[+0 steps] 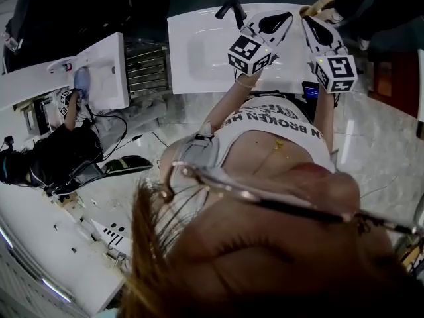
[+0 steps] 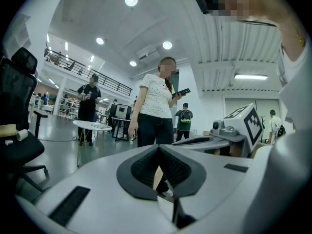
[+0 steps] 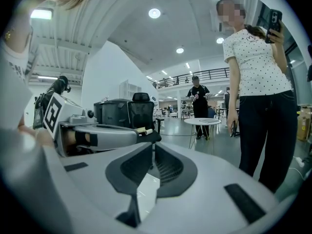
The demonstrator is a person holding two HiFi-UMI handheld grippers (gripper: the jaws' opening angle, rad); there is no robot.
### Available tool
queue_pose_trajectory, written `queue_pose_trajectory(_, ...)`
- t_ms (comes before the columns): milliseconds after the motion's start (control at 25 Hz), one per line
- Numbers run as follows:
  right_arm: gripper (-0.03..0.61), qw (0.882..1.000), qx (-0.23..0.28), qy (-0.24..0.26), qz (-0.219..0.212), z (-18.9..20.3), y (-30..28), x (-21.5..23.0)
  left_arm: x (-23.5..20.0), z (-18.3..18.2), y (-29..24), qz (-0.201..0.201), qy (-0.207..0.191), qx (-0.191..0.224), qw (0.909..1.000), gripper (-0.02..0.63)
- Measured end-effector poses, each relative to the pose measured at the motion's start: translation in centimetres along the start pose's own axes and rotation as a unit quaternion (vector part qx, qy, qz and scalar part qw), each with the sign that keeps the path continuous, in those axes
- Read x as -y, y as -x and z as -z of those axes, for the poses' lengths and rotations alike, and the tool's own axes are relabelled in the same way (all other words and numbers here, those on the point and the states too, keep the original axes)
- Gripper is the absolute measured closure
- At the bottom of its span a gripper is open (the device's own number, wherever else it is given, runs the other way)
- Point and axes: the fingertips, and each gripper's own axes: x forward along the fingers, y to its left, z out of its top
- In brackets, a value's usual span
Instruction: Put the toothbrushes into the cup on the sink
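Currently | left gripper (image 2: 158,152) and right gripper (image 3: 152,149): both sitting fully closed, gripping nothing | hovering level above sink (image 1: 199,52) | probably idling, nothing pickable showing

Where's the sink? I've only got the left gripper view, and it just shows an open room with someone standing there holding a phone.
Observer: The head view shows a white sink directly in front of the person, with a black faucet at its far edge.
Operator: Are the grippers over it?
Observer: Yes. In the head view the left gripper and right gripper are side by side over its right end, tips close together.
Operator: Is the right one carrying anything?
Observer: No. The right gripper view shows its jaws shut with nothing between them.
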Motion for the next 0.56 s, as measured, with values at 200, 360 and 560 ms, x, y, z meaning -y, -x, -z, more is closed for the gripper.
queue_pose_trajectory(200,0.541,1.000,-0.008,-0.001,-0.005,0.5,0.2,0.0,0.0,0.9,-0.4,0.001,0.005,-0.009,0.9999,0.600)
queue_pose_trajectory(360,0.541,1.000,-0.014,0.001,-0.008,0.7,0.3,0.0,0.0,1.2,-0.4,0.000,0.007,-0.012,0.9999,0.600)
queue_pose_trajectory(560,0.541,1.000,-0.018,0.006,-0.010,0.8,0.3,0.2,0.0,1.3,-0.9,0.004,0.004,-0.015,0.9999,0.600)
